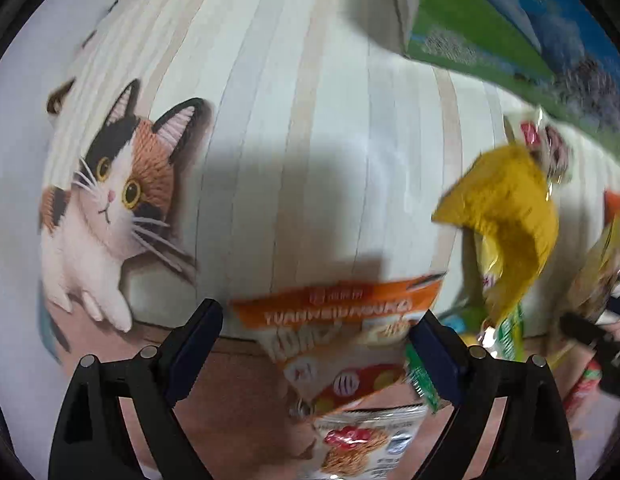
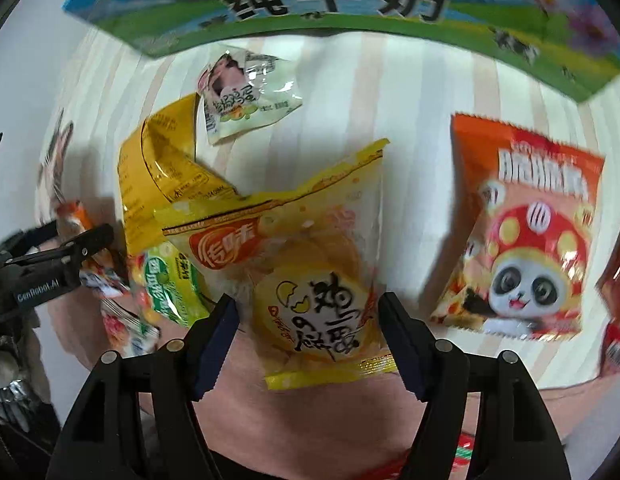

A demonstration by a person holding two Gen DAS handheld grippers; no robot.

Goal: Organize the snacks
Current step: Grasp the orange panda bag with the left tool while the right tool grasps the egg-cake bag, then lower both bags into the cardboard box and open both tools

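My left gripper (image 1: 316, 344) hangs open over the orange snack pack (image 1: 342, 320), pads clear of it, cat print (image 1: 110, 200) off to the left. My right gripper (image 2: 308, 336) straddles the yellow egg-cake pack (image 2: 310, 280) on the striped cloth (image 2: 410, 92), whether the pads touch it I can't tell. Panda pack (image 2: 522, 232) lies right, near the milk carton (image 2: 310, 0).

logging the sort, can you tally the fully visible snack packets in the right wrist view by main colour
Yellow: 2, the egg-yolk cake packet and the crumpled yellow wrapper
Orange: 1, the panda packet
White: 1, the small white packet
Green: 1, the green candy packet
Total: 5, not counting the cut-off or blurred packets at the left and right edges.
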